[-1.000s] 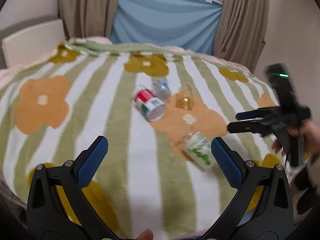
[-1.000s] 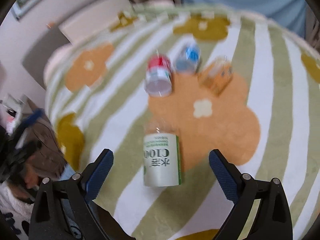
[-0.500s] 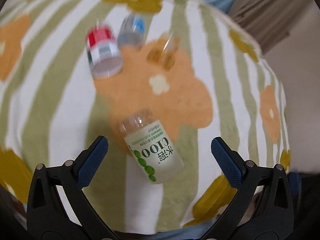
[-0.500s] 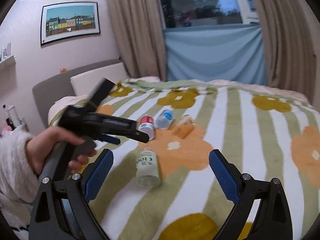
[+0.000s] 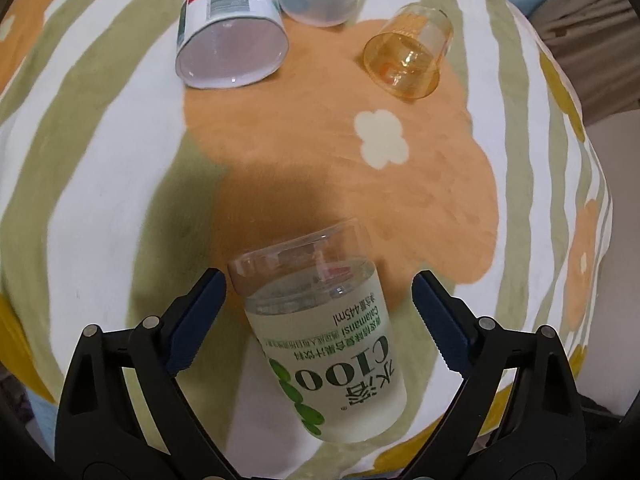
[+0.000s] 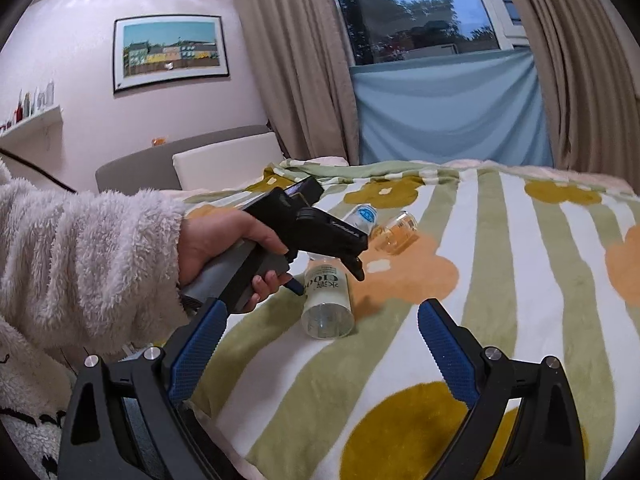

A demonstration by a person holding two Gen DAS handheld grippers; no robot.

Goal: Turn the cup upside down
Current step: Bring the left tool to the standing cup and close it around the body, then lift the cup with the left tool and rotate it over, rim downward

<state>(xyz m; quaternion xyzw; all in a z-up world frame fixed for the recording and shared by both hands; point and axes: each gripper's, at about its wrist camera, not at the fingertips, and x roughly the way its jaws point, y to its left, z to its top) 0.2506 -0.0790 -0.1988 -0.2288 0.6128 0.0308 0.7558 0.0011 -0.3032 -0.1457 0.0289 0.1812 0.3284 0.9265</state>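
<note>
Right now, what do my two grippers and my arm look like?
Both the left gripper and the right gripper have black plastic frames with silver bolts and ridged blue finger pads. In the right view, the left hand grips a grey handle, wearing a fluffy cream sleeve.

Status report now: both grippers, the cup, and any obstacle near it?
Left gripper open, straddling the C100 cup. Cup lying on its side on the blanket. Right gripper open, held back. Nothing between fingers and cup.

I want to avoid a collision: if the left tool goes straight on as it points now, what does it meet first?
Most likely the C100 cup, lying on its side between the open fingers of the left tool, with the blanket beneath it.
</note>
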